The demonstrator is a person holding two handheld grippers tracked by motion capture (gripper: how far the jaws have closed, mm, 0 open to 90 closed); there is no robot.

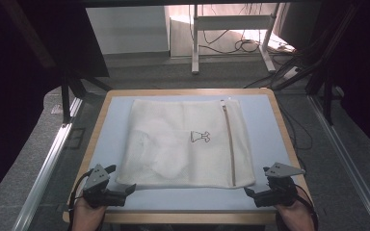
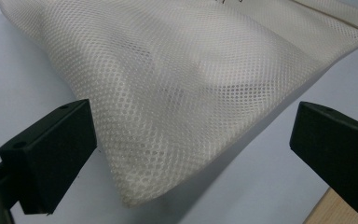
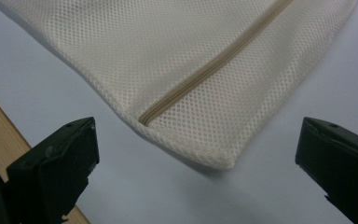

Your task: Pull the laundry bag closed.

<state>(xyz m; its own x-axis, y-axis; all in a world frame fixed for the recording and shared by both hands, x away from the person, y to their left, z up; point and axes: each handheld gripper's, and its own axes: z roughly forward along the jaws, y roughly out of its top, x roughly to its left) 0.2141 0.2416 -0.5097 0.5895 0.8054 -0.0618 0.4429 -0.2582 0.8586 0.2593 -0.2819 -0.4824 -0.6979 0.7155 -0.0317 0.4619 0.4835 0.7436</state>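
The left black two-jaw claw [image 1: 127,189] sits low at the near left, its jaws spread wide and pointing inward to the right. The right black two-jaw claw [image 1: 248,192] mirrors it at the near right, jaws equally wide apart, each held in a hand.

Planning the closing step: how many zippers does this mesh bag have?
1. The zipper runs along the mesh bag's right side, front to back; its near end lies by the right gripper. The underside is hidden.

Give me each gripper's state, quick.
Left gripper: open, holding nothing, jaws either side of a corner of the cream mesh zip bag.
Right gripper: open, holding nothing, facing the bag's zip-end corner.
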